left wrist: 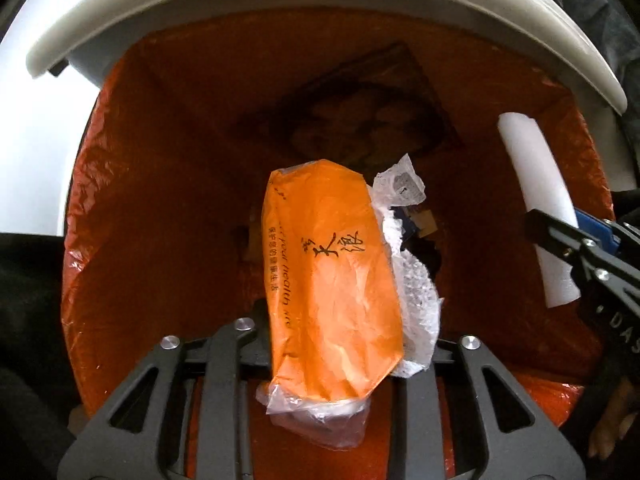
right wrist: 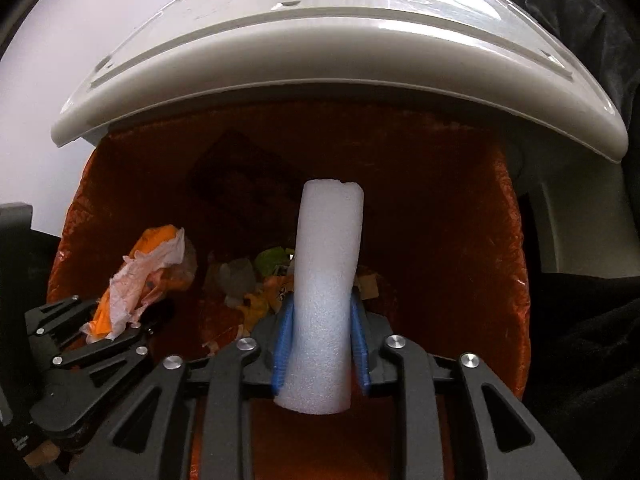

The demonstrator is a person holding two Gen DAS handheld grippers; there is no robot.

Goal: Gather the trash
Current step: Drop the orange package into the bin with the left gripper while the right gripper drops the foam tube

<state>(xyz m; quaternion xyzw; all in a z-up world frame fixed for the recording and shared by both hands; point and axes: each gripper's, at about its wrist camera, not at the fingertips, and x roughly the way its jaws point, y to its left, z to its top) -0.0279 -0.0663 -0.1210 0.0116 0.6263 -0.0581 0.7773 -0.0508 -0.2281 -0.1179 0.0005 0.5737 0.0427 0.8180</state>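
Note:
My left gripper (left wrist: pixel 332 344) is shut on an orange plastic wrapper (left wrist: pixel 328 280) with crumpled white tissue (left wrist: pixel 416 280), held over the open trash bin lined with an orange bag (left wrist: pixel 160 200). My right gripper (right wrist: pixel 322 344) is shut on a white foam tube (right wrist: pixel 326 292) between its blue pads (right wrist: pixel 283 344), also over the bin's orange liner (right wrist: pixel 460 260). The foam tube (left wrist: pixel 540 208) and right gripper (left wrist: pixel 576 248) show at the right of the left wrist view. The left gripper (right wrist: pixel 132 320) with its wrapper (right wrist: pixel 148 272) shows at the left of the right wrist view.
The bin's white lid (right wrist: pixel 320 80) stands raised behind the opening and also shows in the left wrist view (left wrist: pixel 320 4). Mixed scraps (right wrist: pixel 264 280) and a dark flat box (left wrist: pixel 360 112) lie at the bottom of the bin. Dark fabric (right wrist: pixel 580 320) lies to the right.

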